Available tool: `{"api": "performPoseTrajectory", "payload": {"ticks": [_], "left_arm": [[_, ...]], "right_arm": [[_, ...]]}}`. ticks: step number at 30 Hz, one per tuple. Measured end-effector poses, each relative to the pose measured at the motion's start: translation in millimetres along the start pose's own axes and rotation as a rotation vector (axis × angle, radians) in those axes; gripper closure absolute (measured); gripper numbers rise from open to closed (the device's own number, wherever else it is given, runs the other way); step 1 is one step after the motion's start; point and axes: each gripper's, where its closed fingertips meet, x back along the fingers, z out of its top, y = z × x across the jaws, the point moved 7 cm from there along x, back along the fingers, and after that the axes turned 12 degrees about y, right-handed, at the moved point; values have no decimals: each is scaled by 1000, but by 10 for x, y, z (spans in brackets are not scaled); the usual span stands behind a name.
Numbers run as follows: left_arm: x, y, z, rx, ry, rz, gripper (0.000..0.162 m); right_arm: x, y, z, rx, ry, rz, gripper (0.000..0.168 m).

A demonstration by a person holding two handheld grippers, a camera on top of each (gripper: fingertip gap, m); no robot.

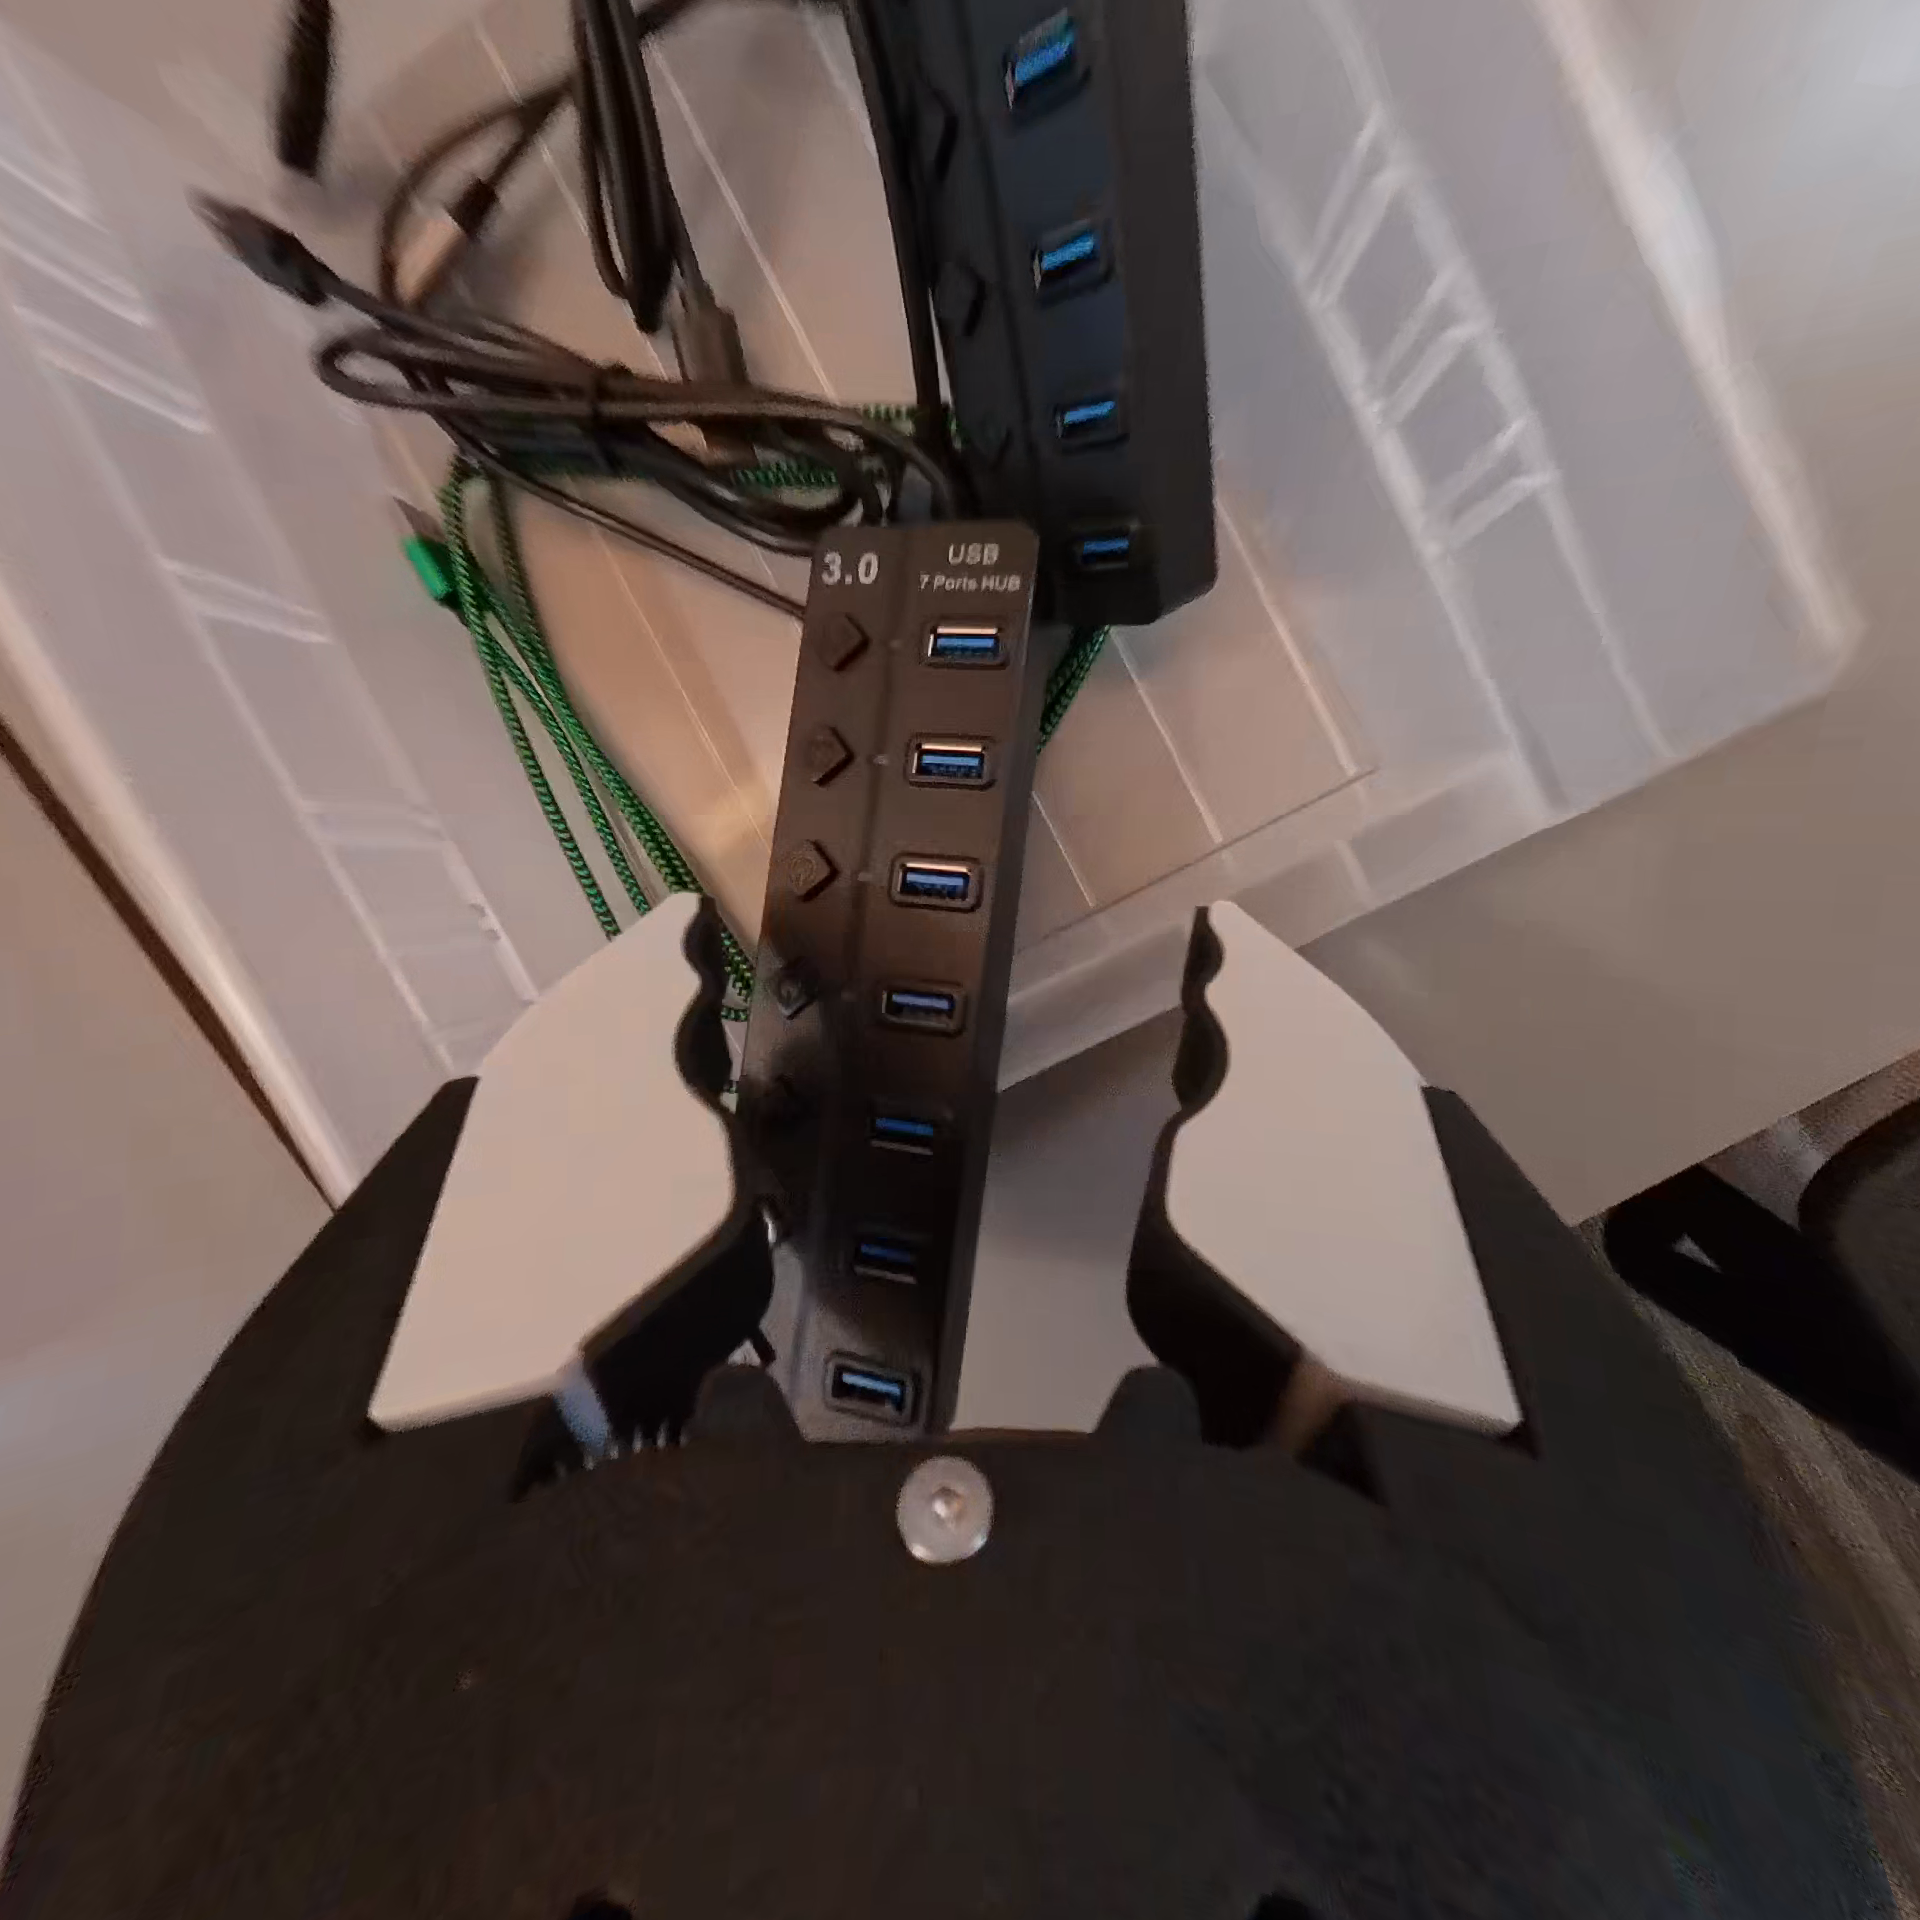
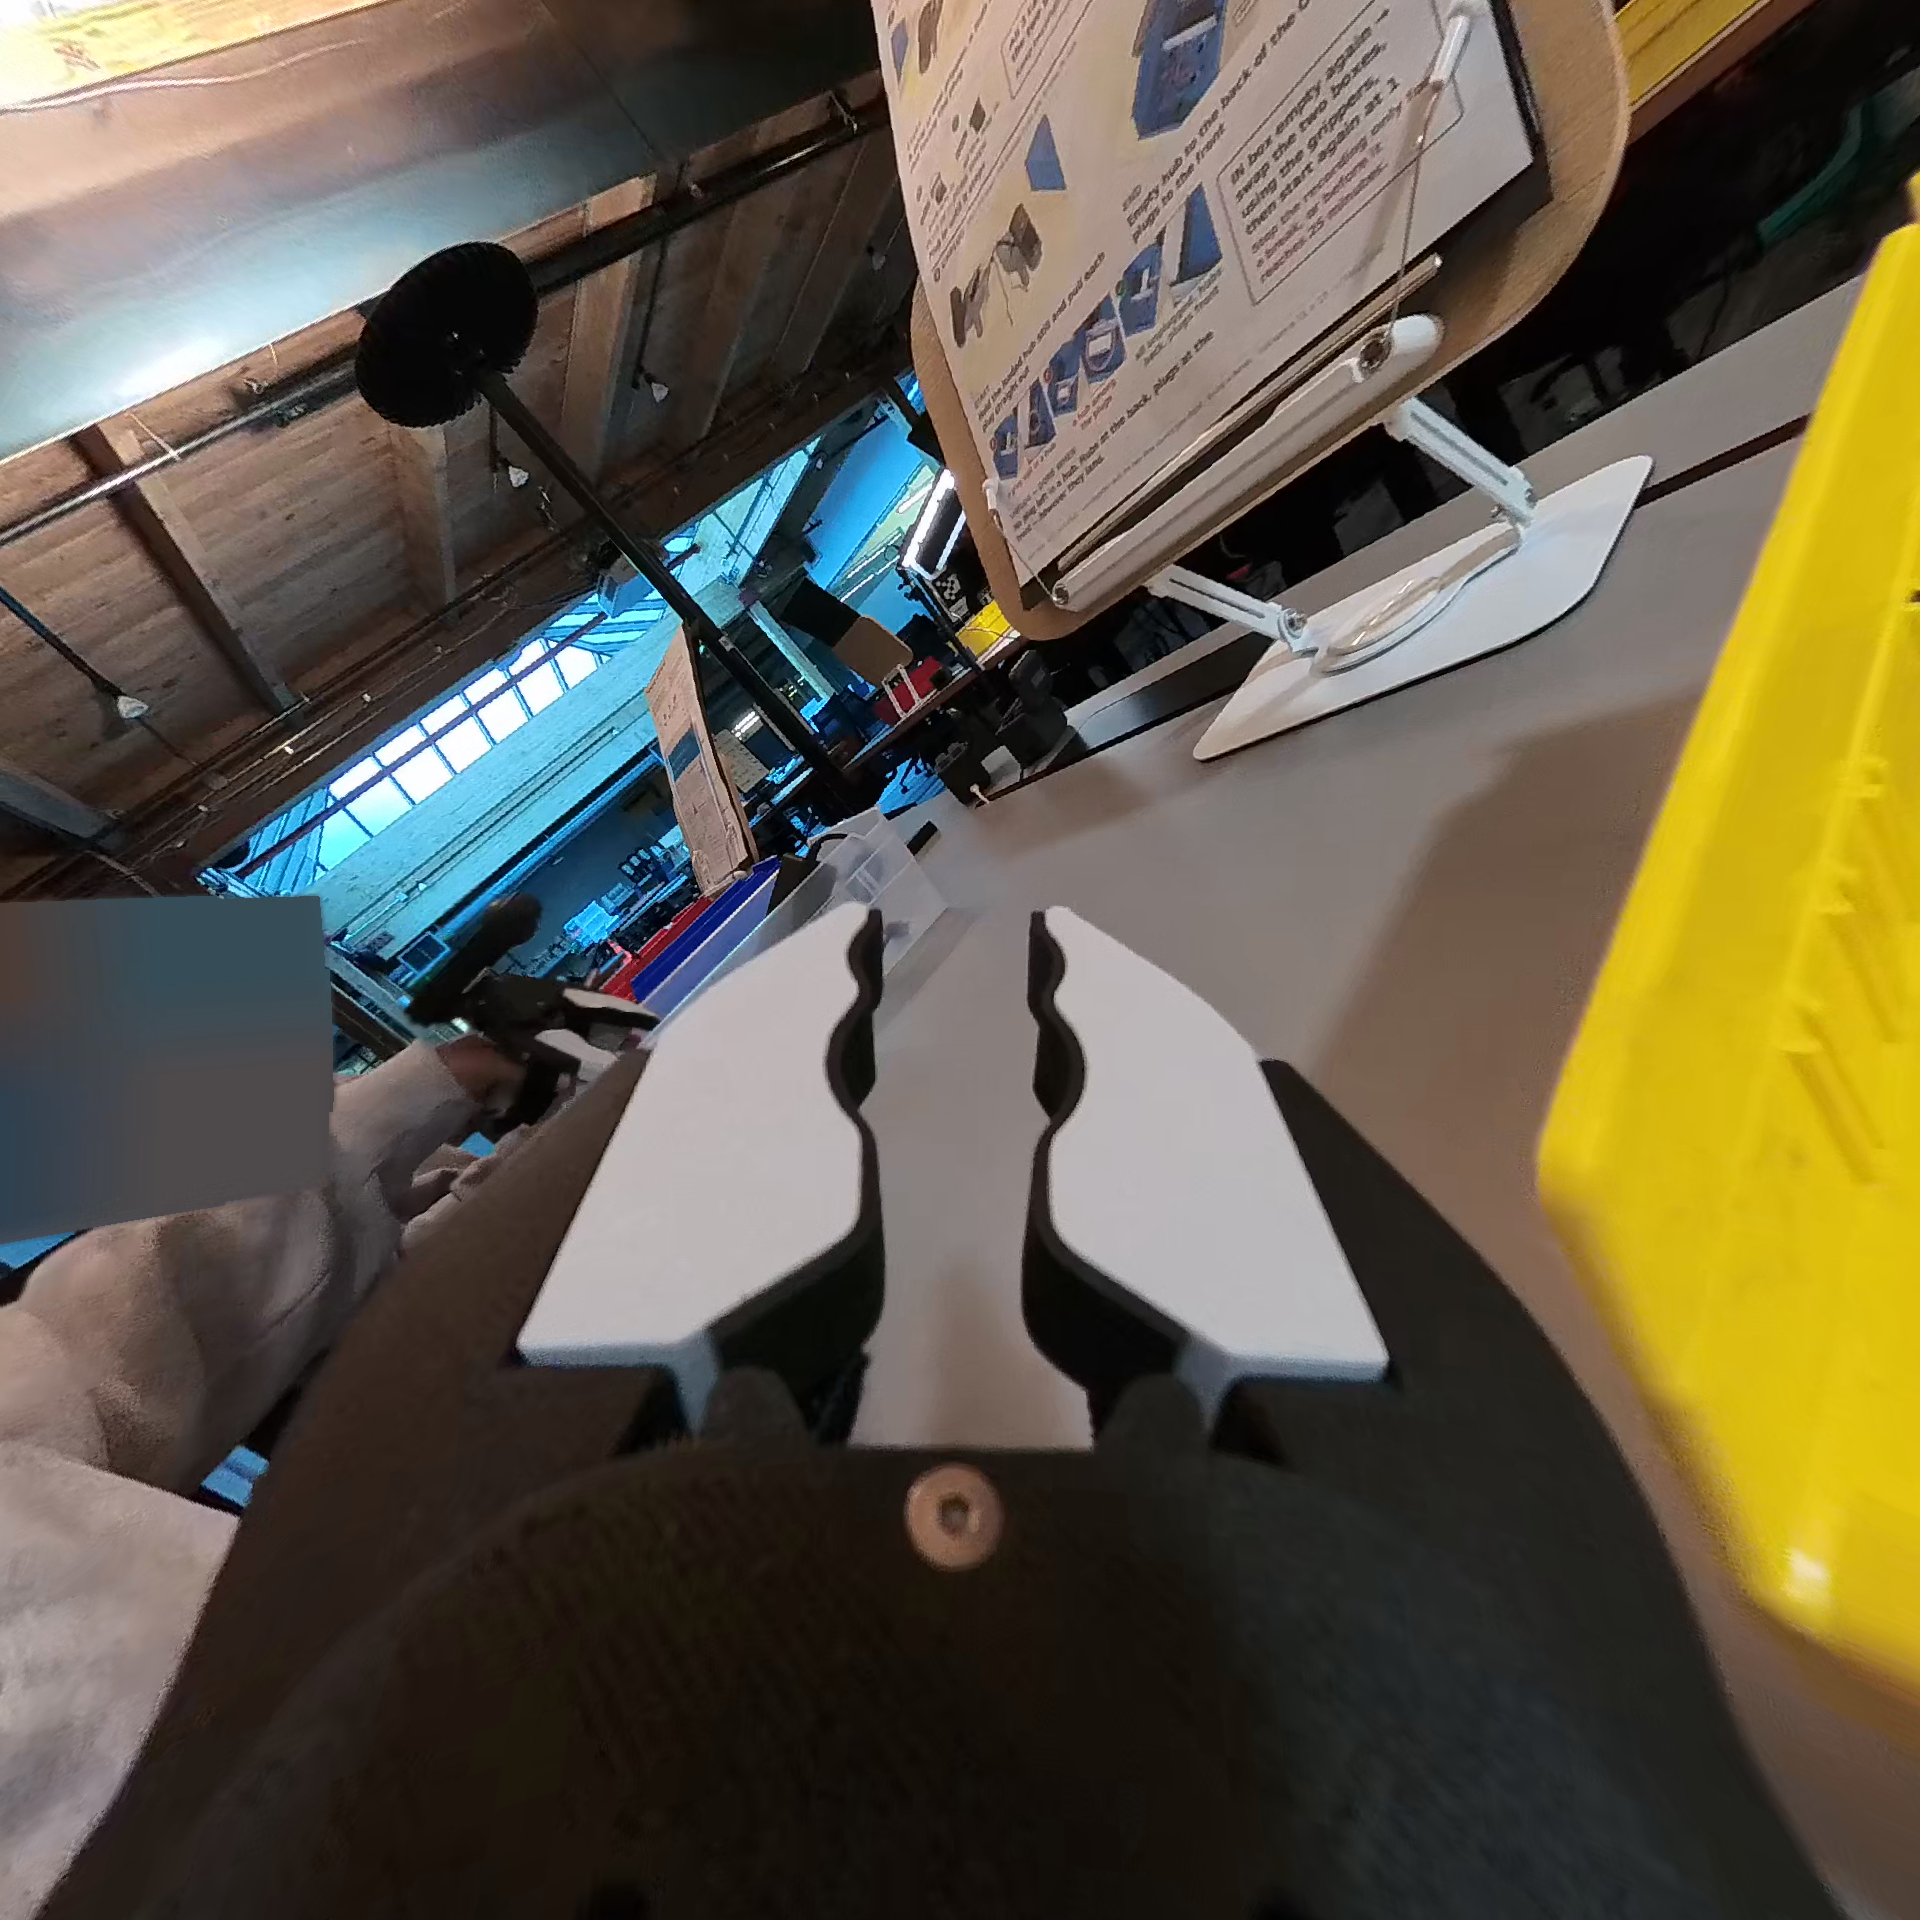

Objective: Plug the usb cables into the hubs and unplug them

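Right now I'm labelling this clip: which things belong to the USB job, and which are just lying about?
Job:
long black seven-port USB hub, between the open left gripper
second black USB hub
loose black cables
green braided cable
clear plastic bin

Lying about:
yellow plastic bin
instruction sheet on white stand

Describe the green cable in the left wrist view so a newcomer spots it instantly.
Start at the clear plastic bin filling the left wrist view, then find the long black USB hub lying between the open left gripper's jaws. The green cable runs just left of the hub, passing under it. It alone is green-and-black braided; the other cables are plain black.
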Motion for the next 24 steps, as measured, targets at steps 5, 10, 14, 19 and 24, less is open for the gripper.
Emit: {"api": "performPoseTrajectory", "payload": {"ticks": [5,10,14,19,24], "left_arm": [[-251,-103,26,27,-249,-78,70],[-409,-132,-12,61,-387,-184,87],[-371,-201,82,-50,-327,-64,101],[84,-406,515,-88,23,325,101],[796,-375,1053,-134,356,561,101]], "right_arm": [[-7,-11,1,14,-1,0,141],[20,17,11,-5,5,-7,141],[60,40,35,-17,18,-17,141],[81,106,34,-54,26,-35,141],[54,119,2,-71,13,-34,140]]}}
